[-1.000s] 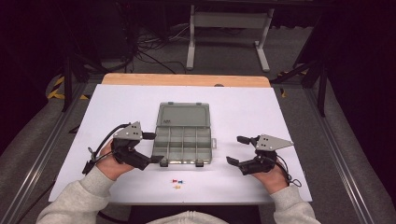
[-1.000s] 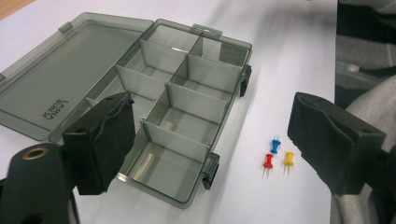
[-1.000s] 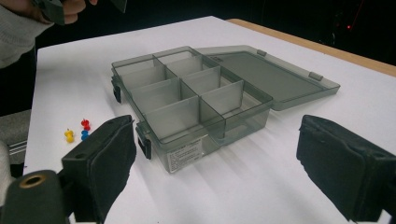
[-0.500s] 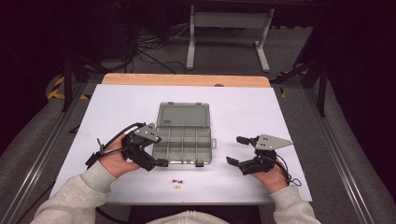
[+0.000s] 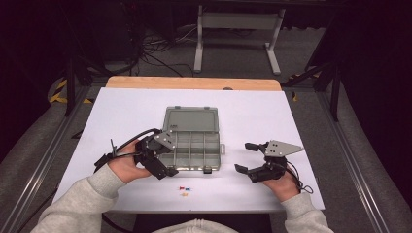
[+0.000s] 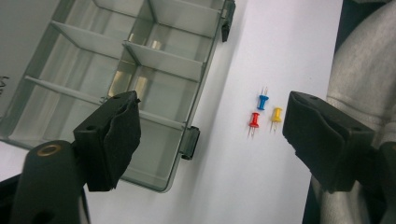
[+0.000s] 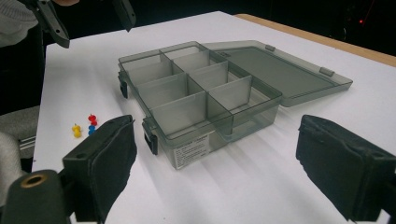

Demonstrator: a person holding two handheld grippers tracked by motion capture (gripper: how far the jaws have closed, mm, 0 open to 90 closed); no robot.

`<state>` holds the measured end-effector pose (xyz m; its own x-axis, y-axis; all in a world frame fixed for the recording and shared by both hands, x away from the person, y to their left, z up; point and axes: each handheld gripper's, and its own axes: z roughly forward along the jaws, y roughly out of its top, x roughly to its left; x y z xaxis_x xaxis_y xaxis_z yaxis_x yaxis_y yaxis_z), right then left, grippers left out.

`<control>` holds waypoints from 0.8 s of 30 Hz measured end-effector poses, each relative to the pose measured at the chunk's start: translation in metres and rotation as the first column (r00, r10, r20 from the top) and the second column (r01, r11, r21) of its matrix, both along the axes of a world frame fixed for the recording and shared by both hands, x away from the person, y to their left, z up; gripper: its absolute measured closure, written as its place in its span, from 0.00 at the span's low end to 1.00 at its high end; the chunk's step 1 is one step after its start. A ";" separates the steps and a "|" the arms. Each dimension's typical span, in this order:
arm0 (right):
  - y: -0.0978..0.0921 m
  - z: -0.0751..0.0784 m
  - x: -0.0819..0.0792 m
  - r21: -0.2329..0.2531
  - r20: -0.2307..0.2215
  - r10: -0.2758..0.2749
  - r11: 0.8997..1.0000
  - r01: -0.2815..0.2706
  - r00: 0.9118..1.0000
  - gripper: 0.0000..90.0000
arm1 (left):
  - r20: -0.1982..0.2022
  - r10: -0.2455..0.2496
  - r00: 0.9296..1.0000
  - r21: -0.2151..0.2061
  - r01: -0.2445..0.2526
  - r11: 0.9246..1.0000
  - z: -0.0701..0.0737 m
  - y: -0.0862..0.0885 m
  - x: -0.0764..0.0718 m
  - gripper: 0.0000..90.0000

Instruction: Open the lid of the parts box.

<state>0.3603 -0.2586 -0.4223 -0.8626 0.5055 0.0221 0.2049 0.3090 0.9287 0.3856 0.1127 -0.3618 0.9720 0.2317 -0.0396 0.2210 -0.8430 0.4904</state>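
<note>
three push pins [image 6: 264, 113] lying close together on white table [image 5: 121, 111], just in front of open compartment box [image 5: 192, 141]. left gripper [image 5: 163, 158] above them, jaws wide apart; right gripper [image 5: 250, 158] likewise spread, well clear. likely light, hard, slippery, prone to roll; best pinched across plastic head, one at a time.

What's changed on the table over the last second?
The left gripper has swung in from the table's left to the open box's near-left corner, tipping down toward the three pushpins. Its fingers are apart, holding nothing. The right gripper, the box and the pins have not moved.
</note>
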 end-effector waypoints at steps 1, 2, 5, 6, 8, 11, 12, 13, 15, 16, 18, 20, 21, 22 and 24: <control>0.000 0.000 0.000 -0.002 -0.001 0.001 1.000 -0.001 1.000 0.14 | -0.007 -0.006 1.000 0.006 0.006 1.000 -0.001 -0.001 0.001 0.24; 0.000 -0.001 0.000 -0.002 -0.002 0.003 1.000 -0.003 1.000 0.14 | -0.012 -0.008 1.000 0.011 0.008 1.000 -0.001 -0.003 0.001 0.25; 0.000 -0.001 0.000 -0.001 -0.003 0.007 1.000 -0.007 1.000 0.14 | -0.033 -0.034 0.999 0.030 0.035 0.999 -0.003 -0.009 0.000 0.26; 0.000 -0.001 0.000 -0.001 -0.004 0.008 1.000 -0.008 1.000 0.14 | -0.038 -0.044 0.998 0.039 0.045 0.998 -0.003 -0.010 0.000 0.27; 0.001 -0.001 0.000 -0.002 -0.005 0.010 1.000 -0.010 1.000 0.14 | -0.052 -0.064 0.997 0.043 0.066 0.997 -0.005 -0.013 0.000 0.28; 0.001 -0.001 -0.001 -0.006 -0.008 0.014 1.000 -0.014 1.000 0.14 | -0.075 -0.080 0.994 0.047 0.084 0.995 -0.006 -0.017 0.001 0.30; 0.001 -0.002 -0.001 -0.007 -0.007 0.015 1.000 -0.015 1.000 0.14 | -0.080 -0.087 0.993 0.050 0.091 0.995 -0.007 -0.019 0.001 0.31; 0.001 -0.002 -0.002 -0.008 -0.007 0.015 1.000 -0.015 1.000 0.14 | -0.093 -0.099 0.991 0.056 0.104 0.993 -0.007 -0.020 0.001 0.33; 0.000 -0.002 -0.002 -0.007 -0.009 0.014 1.000 -0.014 1.000 0.14 | -0.120 -0.114 0.986 0.063 0.122 0.990 -0.010 -0.023 0.003 0.35; 0.000 -0.002 -0.002 -0.007 -0.009 0.014 1.000 -0.014 1.000 0.14 | -0.120 -0.114 0.986 0.063 0.122 0.990 -0.010 -0.023 0.003 0.37; -0.002 -0.002 -0.003 -0.006 -0.008 0.011 1.000 -0.011 1.000 0.14 | -0.148 -0.119 0.982 0.070 0.131 0.989 -0.012 -0.025 0.003 0.38; -0.003 -0.002 -0.004 -0.006 -0.009 0.009 1.000 -0.009 1.000 0.14 | -0.172 -0.131 0.976 0.093 0.148 0.985 -0.015 -0.028 0.005 0.41; -0.003 -0.002 -0.005 -0.005 -0.009 0.009 1.000 -0.009 1.000 0.14 | -0.179 -0.132 0.975 0.098 0.151 0.984 -0.016 -0.029 0.004 0.41; -0.003 -0.002 -0.005 -0.005 -0.009 0.009 1.000 -0.009 1.000 0.14 | -0.186 -0.134 0.973 0.100 0.154 0.983 -0.017 -0.029 0.004 0.42; -0.003 -0.002 -0.005 -0.007 -0.008 0.009 1.000 -0.009 1.000 0.14 | -0.194 -0.140 0.971 0.116 0.165 0.979 -0.019 -0.031 0.003 0.43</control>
